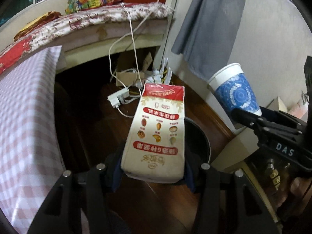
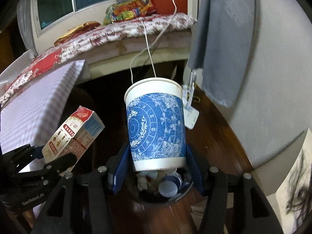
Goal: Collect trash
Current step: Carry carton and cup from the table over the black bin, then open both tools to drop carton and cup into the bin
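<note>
Left wrist view: the left tool point(image 1: 153, 172) is clamped about half-open on a cream-and-red printed milk carton point(image 1: 158, 130), with the round dark trash bin point(image 1: 200, 136) at three o'clock below it. The right tool point(image 2: 156, 167) likewise grips a white paper cup with blue patterned band point(image 2: 156, 124) directly above that bin's rubbish. Carrying looks finished; next each tool likely needs centring over the bin and opening, minding the dangling white cables point(image 1: 134, 44) at twelve o'clock and checked desk point(image 1: 27, 107) at nine.

Wood floor point(image 1: 85, 128) w/ bin point(image 2: 165, 197), power strip point(image 1: 117, 98) & cables; bed point(image 2: 136, 31) up back w/ snack packs point(image 2: 130, 9).
</note>
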The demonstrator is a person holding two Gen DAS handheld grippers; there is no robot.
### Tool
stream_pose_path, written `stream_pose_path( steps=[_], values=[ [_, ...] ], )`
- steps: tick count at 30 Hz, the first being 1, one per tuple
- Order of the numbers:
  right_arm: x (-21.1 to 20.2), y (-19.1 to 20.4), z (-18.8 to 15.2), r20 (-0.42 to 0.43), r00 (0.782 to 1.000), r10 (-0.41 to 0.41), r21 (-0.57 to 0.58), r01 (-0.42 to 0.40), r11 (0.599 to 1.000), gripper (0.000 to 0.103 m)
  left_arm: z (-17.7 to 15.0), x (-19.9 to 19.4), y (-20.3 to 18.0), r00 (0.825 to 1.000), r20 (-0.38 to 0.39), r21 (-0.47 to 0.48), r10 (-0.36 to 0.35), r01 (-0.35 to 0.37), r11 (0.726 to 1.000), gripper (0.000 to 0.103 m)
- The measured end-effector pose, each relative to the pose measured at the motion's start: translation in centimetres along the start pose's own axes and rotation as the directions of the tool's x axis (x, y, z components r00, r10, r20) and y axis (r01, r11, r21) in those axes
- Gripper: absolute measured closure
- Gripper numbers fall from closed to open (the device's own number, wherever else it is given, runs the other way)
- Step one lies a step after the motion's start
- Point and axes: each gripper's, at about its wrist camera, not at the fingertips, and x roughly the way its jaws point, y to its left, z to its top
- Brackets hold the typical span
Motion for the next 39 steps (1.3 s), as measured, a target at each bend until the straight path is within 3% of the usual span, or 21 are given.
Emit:
stream_pose_path(
  steps=[13,25,31,33,34,35,37,39],
  values=[
    [6.0,-2.9,-4.7,-0.141,0.990,0.013,0.053,-0.006,0.999,0.044,-1.0,7.5,-1.7,0.985,-0.174,0.004,0.005,-0.004,1.000,0.050],
    [10.5,-3.8,-6.9,-0.231,0.973,0.020,0.026,-0.014,1.000,0.043,-2.8,11.1,-1.8,0.972,-0.233,-0.001,-0.010,0.011,1.000,0.050],
    [12.6,-3.4,-7.4,-0.269,0.962,0.051,-0.001,-0.053,0.999,0.043,-3.0,12.2,-2.1,0.967,-0.244,0.001,-0.070,0.073,0.997,0.050],
    [14.1,-3.2,-7.6,-0.305,0.946,0.104,-0.035,-0.121,0.992,0.041,-3.1,12.6,-2.2,0.965,-0.243,0.004,-0.100,0.104,0.995,0.043],
    [15.0,-3.4,-7.9,-0.327,0.940,0.093,-0.051,-0.116,0.992,0.029,-3.4,12.8,-2.0,0.970,-0.236,0.017,-0.061,0.067,0.998,0.037],
    [15.6,-3.7,-8.1,-0.338,0.939,0.063,-0.066,-0.090,0.994,0.024,-3.4,13.0,-1.7,0.971,-0.235,0.014,-0.031,0.035,0.999,0.028],
    [16.0,-4.7,-8.3,-0.343,0.937,0.064,-0.056,-0.088,0.995,0.024,-3.6,13.2,-0.5,0.968,-0.248,-0.046,-0.036,0.026,0.999,0.027],
    [15.4,-5.0,-8.3,-0.325,0.945,0.045,-0.070,-0.072,0.995,0.024,-3.6,13.0,-0.8,0.972,-0.235,-0.010,-0.003,0.000,1.000,0.027]
  ],
)
